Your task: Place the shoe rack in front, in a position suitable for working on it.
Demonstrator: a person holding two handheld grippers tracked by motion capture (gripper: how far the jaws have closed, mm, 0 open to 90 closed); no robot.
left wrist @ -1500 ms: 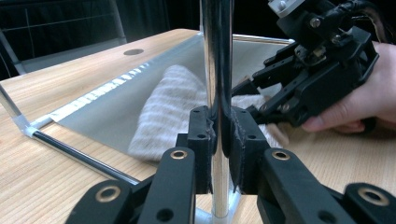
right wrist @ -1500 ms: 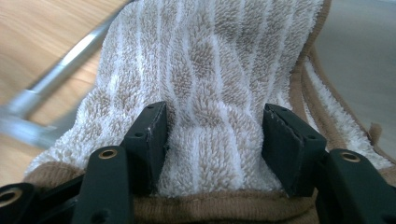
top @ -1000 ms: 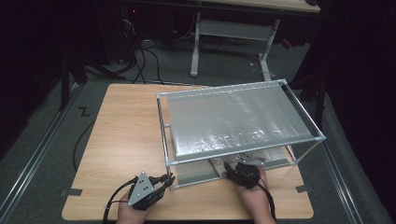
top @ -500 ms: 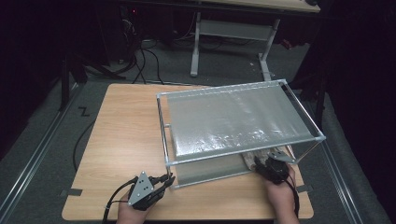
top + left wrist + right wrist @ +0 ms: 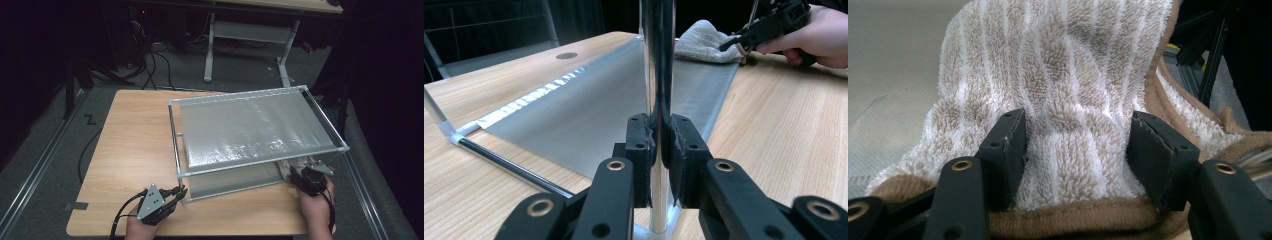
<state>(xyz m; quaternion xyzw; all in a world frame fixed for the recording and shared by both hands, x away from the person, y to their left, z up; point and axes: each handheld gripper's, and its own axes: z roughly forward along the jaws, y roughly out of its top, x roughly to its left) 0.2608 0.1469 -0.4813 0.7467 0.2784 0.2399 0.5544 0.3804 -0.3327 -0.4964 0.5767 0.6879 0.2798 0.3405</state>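
Right tool (image 5: pixel 1075 160), jaws wide astride the towel (image 5: pixel 1063 75), has shifted right; left tool (image 5: pixel 659 150) clamps the rack post (image 5: pixel 658 60).

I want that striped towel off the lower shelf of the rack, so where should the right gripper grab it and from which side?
Probably the brown hem nearest the right gripper, coming in level from the rack's open front. The towel lies bunched on the lower shelf, with that edge facing the open jaws, which straddle a fold of it. The left gripper steadies the rack by its corner post.
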